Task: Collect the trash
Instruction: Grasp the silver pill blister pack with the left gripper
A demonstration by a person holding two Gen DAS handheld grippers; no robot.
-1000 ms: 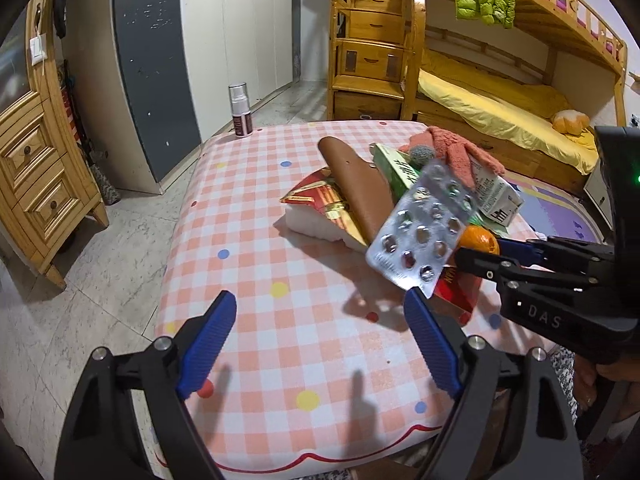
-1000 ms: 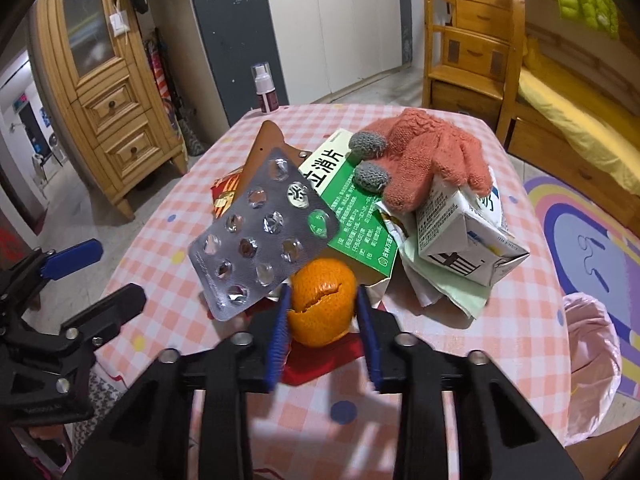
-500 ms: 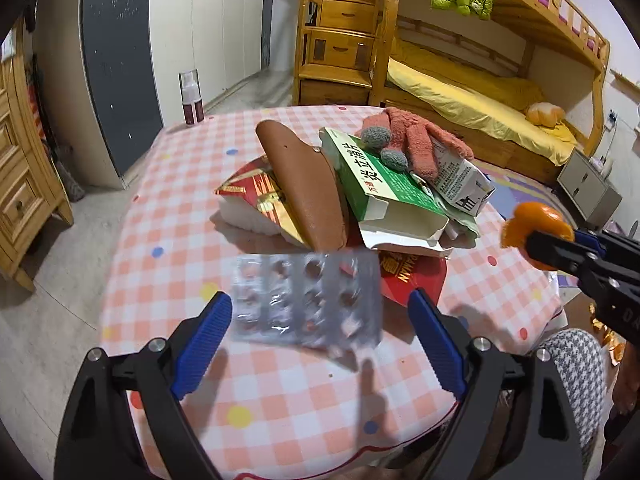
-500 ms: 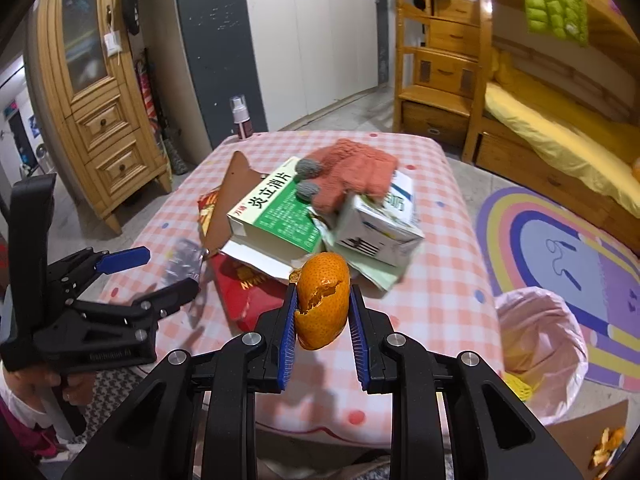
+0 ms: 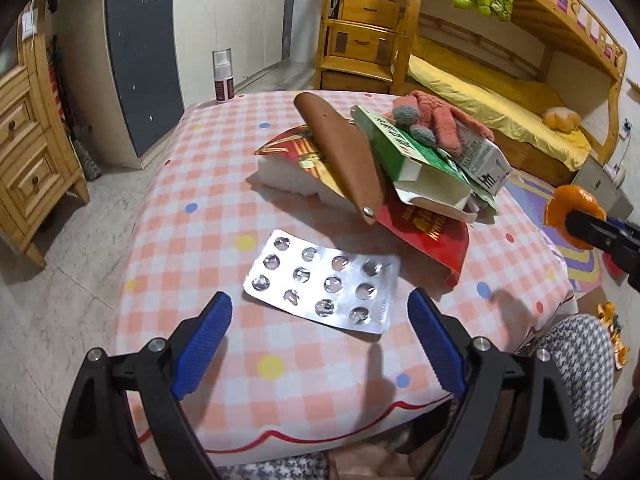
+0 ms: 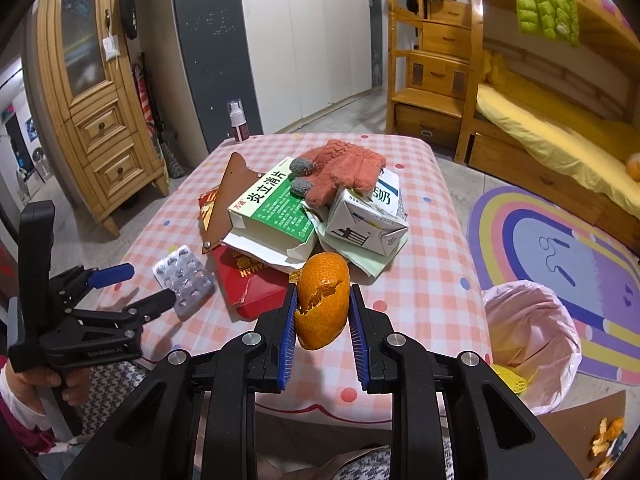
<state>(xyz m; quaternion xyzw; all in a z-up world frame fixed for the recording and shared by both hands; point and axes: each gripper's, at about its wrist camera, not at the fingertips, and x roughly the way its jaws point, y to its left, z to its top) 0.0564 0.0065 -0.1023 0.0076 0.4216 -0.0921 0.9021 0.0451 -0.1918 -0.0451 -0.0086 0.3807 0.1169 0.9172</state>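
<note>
One checked pink-and-white bench (image 6: 436, 248) fills the middle of both views, its near edge trimmed with a red wavy line and open floor on either side. Off its right corner, on the floor beside the rainbow rug (image 6: 560, 248), stands a bin lined with a pink bag (image 6: 532, 344), mouth open upward, well clear of the bench edge. A heap sits toward the middle and far side of the bench: a green medicine box (image 6: 276, 208) with its open flap toward the near edge, a milk carton (image 6: 368, 216) lying on its side, a salmon knitted glove (image 6: 344, 172) draped over both, a brown leather case (image 5: 344, 160) slanting down toward the near side, and a red packet (image 6: 248, 284) flat under them. The left claw (image 5: 320, 336) hovers over the near left part of the bench, jaws spread wide and empty. Just past its tips a silver blister pack (image 5: 324, 288) lies flat on the cloth, long axis running roughly left to right in the left wrist view, with bare cloth all round it. The right claw (image 6: 322, 320) is closed on a piece of orange peel (image 6: 322, 300), held above the near right part of the bench, the peel's long axis upright between the blue pads, torn side facing the camera.
</note>
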